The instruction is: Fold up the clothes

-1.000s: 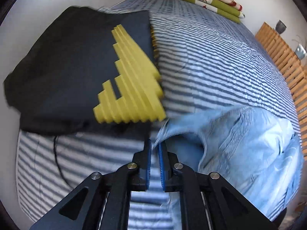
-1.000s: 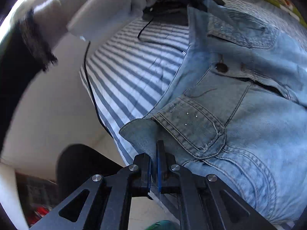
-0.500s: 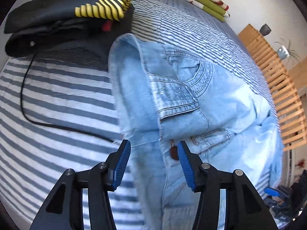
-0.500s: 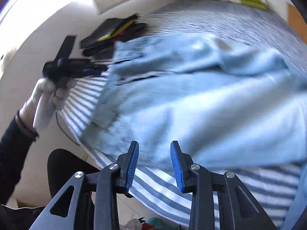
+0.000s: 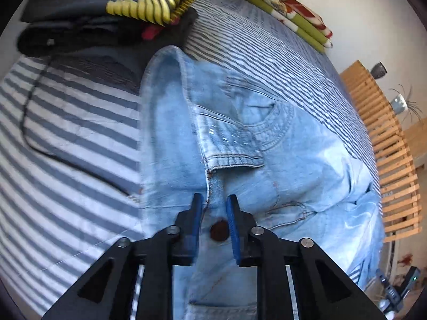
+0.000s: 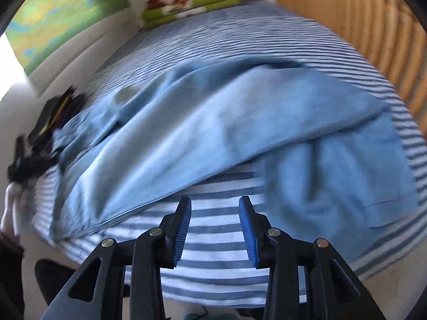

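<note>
Light blue jeans (image 5: 267,160) lie spread on the striped bed (image 5: 66,160). My left gripper (image 5: 214,200) hovers over their waistband. Its jaws are closing, with the fly seam and a brown button (image 5: 218,232) in the gap, and the pads are not pressing on the cloth. In the right wrist view the jeans' legs (image 6: 200,122) stretch across the bed, blurred. My right gripper (image 6: 215,202) is over bare striped sheet (image 6: 218,240) beside the legs. Its jaws are opening and nothing is between them. At the left edge of that view a gloved hand (image 6: 13,200) holds the left gripper.
A stack of folded black clothes (image 5: 80,29) with a yellow print (image 5: 144,6) sits at the bed's far left corner. A black cable (image 5: 34,133) trails across the sheet near it. A folded green and red blanket (image 5: 288,13) lies at the head. A wooden slatted frame (image 5: 387,146) borders the right side.
Both grippers let go of the jeans' waistband and opened. The left one then narrowed again over the button. The right one swung far along the bed to the legs.
</note>
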Demonstrator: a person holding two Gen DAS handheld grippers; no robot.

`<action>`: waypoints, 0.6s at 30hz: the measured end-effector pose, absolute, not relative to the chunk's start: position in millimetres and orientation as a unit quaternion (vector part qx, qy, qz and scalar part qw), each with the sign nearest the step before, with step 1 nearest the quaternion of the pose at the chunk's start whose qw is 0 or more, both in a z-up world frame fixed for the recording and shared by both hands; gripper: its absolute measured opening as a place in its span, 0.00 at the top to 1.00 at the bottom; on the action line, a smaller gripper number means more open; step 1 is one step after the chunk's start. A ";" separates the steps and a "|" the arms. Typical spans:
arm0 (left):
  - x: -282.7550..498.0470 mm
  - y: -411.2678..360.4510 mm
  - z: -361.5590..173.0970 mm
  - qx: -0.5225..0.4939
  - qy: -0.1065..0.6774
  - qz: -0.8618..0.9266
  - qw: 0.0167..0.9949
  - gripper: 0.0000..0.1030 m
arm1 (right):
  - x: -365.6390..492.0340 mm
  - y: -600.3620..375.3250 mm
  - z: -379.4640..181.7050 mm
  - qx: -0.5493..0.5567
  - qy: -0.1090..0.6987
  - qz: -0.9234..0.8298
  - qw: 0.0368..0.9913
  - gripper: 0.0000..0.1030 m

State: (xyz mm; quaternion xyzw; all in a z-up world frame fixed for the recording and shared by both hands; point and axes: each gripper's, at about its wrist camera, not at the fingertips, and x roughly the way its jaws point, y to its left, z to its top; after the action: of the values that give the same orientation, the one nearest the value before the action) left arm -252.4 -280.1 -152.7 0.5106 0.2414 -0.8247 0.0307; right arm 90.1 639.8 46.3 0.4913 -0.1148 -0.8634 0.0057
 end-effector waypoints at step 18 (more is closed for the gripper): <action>-172.4 -228.3 -180.0 0.580 0.201 -0.789 0.029 0.69 | 62.6 773.7 14.4 0.522 -0.253 -0.814 -0.048 0.52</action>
State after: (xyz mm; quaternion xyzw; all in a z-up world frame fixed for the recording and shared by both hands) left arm -172.4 -228.3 -180.0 0.5801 0.2006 -0.7890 0.0294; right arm 62.6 773.7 14.4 0.5217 -0.2525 -0.8135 -0.0477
